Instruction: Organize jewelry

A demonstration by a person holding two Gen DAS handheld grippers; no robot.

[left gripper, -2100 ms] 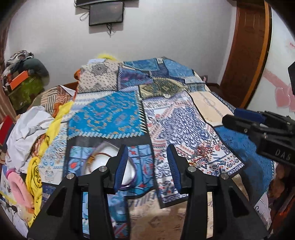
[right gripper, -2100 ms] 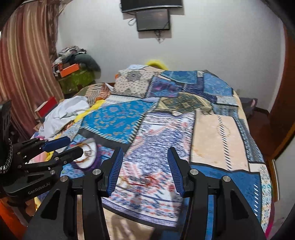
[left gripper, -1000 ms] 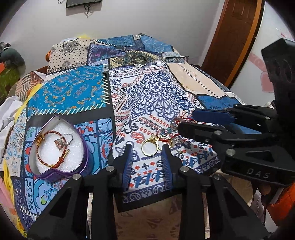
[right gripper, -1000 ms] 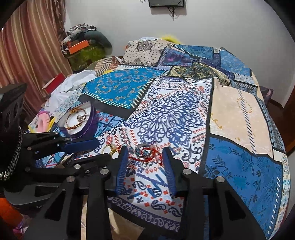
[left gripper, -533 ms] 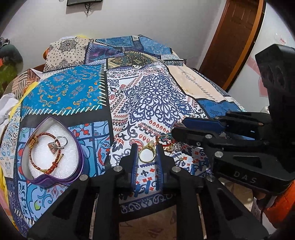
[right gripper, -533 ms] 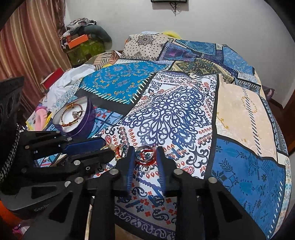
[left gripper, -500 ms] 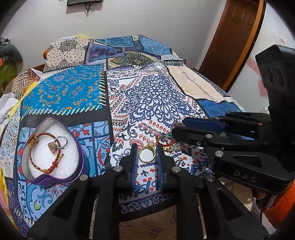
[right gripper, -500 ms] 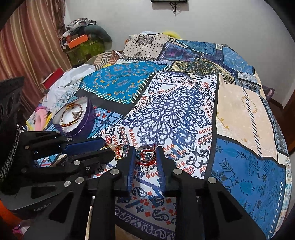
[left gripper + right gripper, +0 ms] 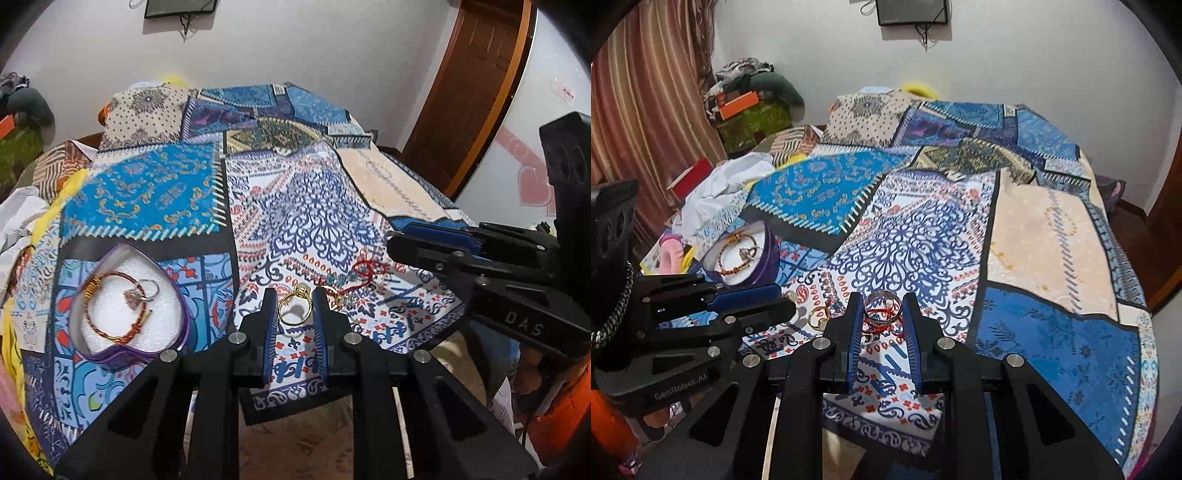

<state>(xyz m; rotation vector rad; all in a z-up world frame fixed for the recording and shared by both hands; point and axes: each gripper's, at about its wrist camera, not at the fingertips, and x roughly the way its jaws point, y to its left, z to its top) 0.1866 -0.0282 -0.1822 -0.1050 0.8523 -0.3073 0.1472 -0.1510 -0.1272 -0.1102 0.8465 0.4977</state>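
My left gripper (image 9: 294, 297) is shut on a gold ring (image 9: 294, 310) with a pale stone, held just above the patterned bedspread. My right gripper (image 9: 882, 303) is shut on a silver band ring (image 9: 882, 305); a red cord bracelet (image 9: 877, 326) lies under it. A second gold ring (image 9: 817, 318) lies left of it, also visible in the left wrist view (image 9: 334, 295). A purple heart-shaped box (image 9: 105, 353) with white foam holds a red-gold bracelet (image 9: 110, 334) and a silver ring (image 9: 142, 291); it also shows in the right wrist view (image 9: 764, 266).
The patchwork bedspread (image 9: 314, 229) covers the whole bed, and its front edge is close below the grippers. Clothes and a white cloth (image 9: 716, 192) are piled at the left. A wooden door (image 9: 476, 85) stands at the right. Each gripper shows beside the other.
Both grippers came down to the jewelry and their jaws closed, the left on the gold ring and the right on the silver band. Both rings now sit a little higher between the fingers.
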